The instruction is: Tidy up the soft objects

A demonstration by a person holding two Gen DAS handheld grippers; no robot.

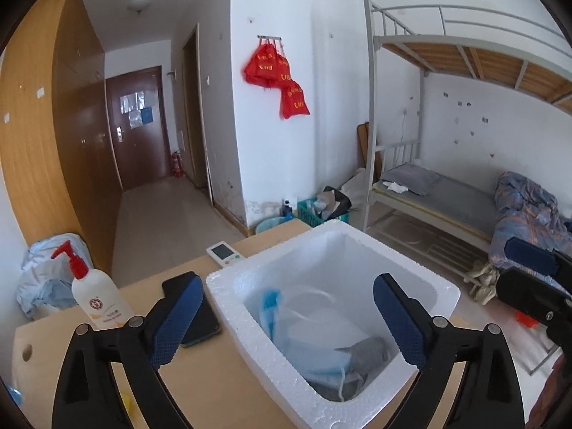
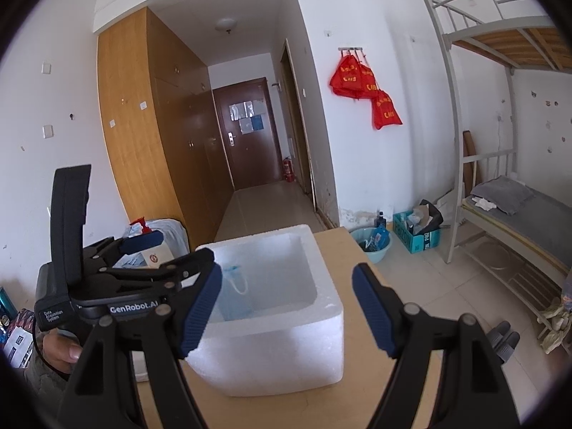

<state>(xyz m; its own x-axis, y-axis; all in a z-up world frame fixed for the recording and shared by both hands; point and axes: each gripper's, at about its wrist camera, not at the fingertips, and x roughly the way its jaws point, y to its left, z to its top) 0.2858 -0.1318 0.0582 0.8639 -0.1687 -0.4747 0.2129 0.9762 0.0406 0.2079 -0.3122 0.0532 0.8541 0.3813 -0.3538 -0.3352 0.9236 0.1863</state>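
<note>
Left wrist view first: the left gripper (image 1: 287, 318) hangs over the foam box (image 1: 228, 286) with its jaws spread wide and nothing pinched between the blue pads. No earlier shot to compare, so that's just how it sits. Down inside the box there's a clear plastic bag (image 1: 307, 325) with blue bits in it, lying on top of something grey, a cloth (image 1: 368, 352) by the look of it. So the soft stuff is in the box, not in the jaws. The box stands on a wooden table (image 1: 200, 386). Left of the box lies a dark phone (image 1: 200, 318), partly behind the left finger, and beyond it a white remote (image 1: 225, 253) near the table's far edge. A pump bottle (image 1: 94, 293) with a red top stands further left. The right gripper (image 1: 532, 279) pokes in at the right edge of the frame, well off to the side of the box.

Right wrist view: the right gripper (image 2: 286, 312) is also open, empty, pointing at the box (image 2: 286, 343) from the near side. You can just see the bag (image 2: 234, 293) against the left inner wall. The left gripper (image 2: 143, 250) shows at left, above the box's left rim, with a hand (image 2: 59, 352) under it. Past the table, a blue basin (image 2: 371, 245) sits on the floor, and a bunk bed (image 2: 500, 196) stands along the right wall.
</note>
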